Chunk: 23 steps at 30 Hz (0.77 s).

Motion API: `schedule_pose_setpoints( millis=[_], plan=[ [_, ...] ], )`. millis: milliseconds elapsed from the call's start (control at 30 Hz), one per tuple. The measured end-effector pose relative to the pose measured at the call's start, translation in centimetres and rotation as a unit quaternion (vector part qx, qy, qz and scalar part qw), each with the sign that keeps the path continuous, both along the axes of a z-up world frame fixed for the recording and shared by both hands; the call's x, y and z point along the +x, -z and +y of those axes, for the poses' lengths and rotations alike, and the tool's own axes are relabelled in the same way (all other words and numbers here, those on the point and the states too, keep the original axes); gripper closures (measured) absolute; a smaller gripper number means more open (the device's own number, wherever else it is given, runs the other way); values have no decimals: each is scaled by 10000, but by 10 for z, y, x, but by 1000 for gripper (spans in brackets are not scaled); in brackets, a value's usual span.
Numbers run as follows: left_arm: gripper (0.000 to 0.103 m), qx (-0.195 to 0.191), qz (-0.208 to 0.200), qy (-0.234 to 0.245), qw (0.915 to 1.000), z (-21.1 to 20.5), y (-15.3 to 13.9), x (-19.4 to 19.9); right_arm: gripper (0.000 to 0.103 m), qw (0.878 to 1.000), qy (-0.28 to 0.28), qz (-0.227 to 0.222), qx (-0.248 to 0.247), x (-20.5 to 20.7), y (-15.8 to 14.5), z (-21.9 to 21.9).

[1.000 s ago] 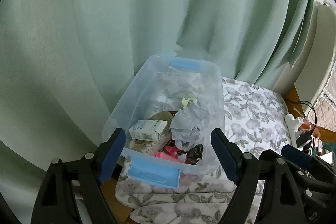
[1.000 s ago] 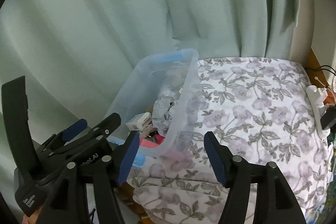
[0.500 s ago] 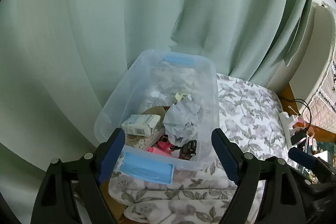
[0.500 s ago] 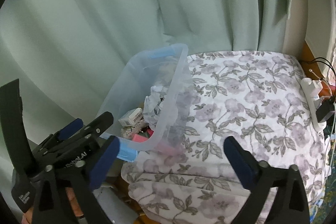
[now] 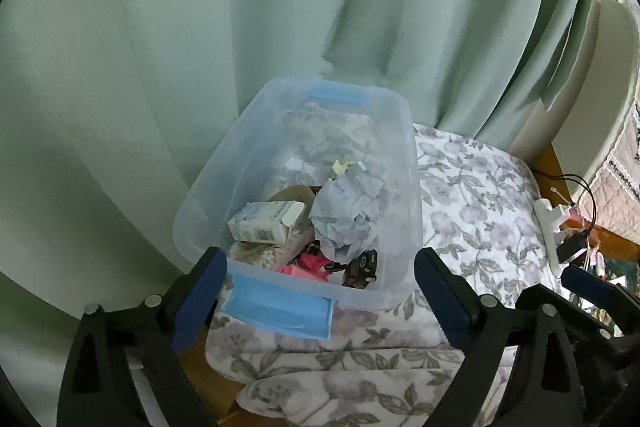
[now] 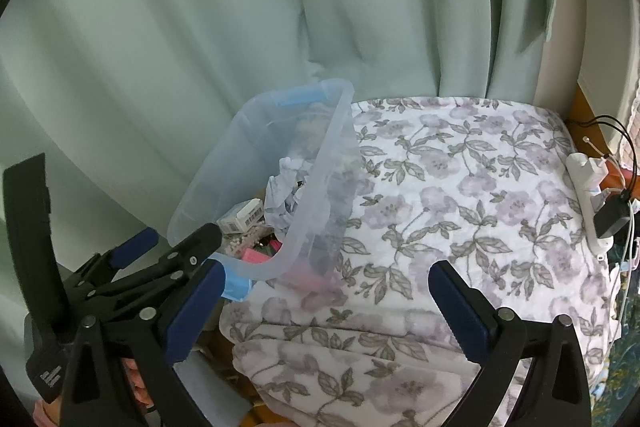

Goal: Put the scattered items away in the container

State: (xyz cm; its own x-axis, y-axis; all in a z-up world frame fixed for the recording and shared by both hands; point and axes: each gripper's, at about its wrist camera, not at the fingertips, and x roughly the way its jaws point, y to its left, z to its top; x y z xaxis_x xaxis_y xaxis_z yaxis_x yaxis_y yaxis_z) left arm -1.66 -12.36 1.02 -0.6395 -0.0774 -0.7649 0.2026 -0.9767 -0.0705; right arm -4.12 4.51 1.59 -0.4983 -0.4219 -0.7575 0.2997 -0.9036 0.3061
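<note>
Left wrist view: I hold the left gripper [image 5: 320, 291] over the near end of the clear plastic bin [image 5: 408, 155]; its jaws have just been opening, stand wide, and grip nothing. The step I judge in hand is backing off after the last drop, so I keep both tools above the rim and avoid nudging the bin, which sits at the edge of the floral quilt [image 5: 476, 195]. Contents: a small white carton [image 5: 268, 221], a crumpled paper ball [image 5: 348, 211], cotton swabs [image 5: 260, 255], pink pieces [image 5: 304, 267] and a small dark toy car [image 5: 362, 269], all piled at the near end. Right wrist view: the right gripper [image 6: 324, 307] hovers over bare quilt beside the bin, its jaws having just been opening, now spread fully and empty. No loose item shows on the quilt; the power strip [image 6: 588, 195] lies well apart.
</note>
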Motion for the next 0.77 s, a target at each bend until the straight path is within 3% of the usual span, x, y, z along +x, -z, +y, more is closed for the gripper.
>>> schedule_pose_setpoints(
  millis=[767],
  plan=[
    [8, 23, 31, -93, 9999, -1, 0, 3, 0, 9999, 94, -77, 63, 1, 3, -12]
  ],
)
